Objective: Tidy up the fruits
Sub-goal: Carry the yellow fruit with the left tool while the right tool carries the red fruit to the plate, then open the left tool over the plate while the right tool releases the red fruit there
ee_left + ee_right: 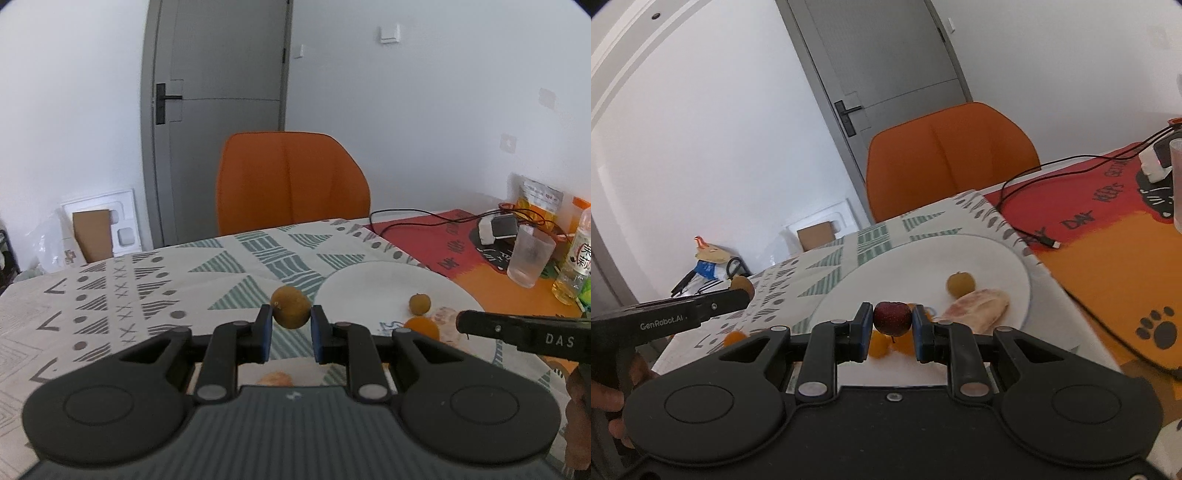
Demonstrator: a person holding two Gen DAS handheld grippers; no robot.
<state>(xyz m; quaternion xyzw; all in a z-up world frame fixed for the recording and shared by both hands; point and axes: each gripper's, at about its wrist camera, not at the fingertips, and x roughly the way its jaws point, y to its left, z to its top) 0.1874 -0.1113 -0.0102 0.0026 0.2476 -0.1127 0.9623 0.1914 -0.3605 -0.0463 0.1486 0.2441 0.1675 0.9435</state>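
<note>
My left gripper (291, 319) is shut on a small brown round fruit (290, 306) and holds it above the patterned tablecloth, just left of the white plate (373, 280). My right gripper (891, 321) is shut on a small dark red fruit (892, 317) and holds it over the near part of the white plate (916, 266). On the plate lie a small tan fruit (960, 283), a pale pinkish peeled piece (979, 308) and several small orange fruits (879, 345). The left gripper with its brown fruit (741, 284) shows at the left of the right wrist view.
An orange chair (291, 181) stands behind the table. A red and orange mat (1108, 229) with a black cable (1027, 221) lies right of the plate. A plastic cup (530, 254), a bottle (576, 262) and a snack bag (539, 199) stand at far right.
</note>
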